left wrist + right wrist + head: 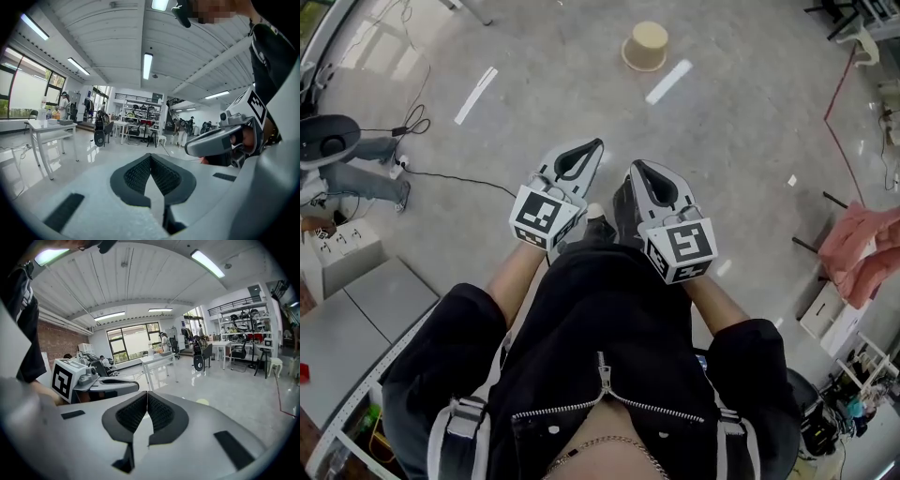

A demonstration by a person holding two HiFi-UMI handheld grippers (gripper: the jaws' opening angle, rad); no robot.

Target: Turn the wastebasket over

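Closing the gap comes first: wastebasket (645, 45) sits well ahead of the left gripper (598, 143) and right gripper (635, 165), both clamped closed on nothing (open those 2 before grabbing its rim, I'd say).

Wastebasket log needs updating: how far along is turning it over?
Done: nothing visible; the wastebasket stands on the floor far ahead, apparently mouth down, nothing touching it. In hand: nothing; the left hand-held gripper and right hand-held gripper are shut and empty, near the person's body. Left: reach it, grip it, turn it over.
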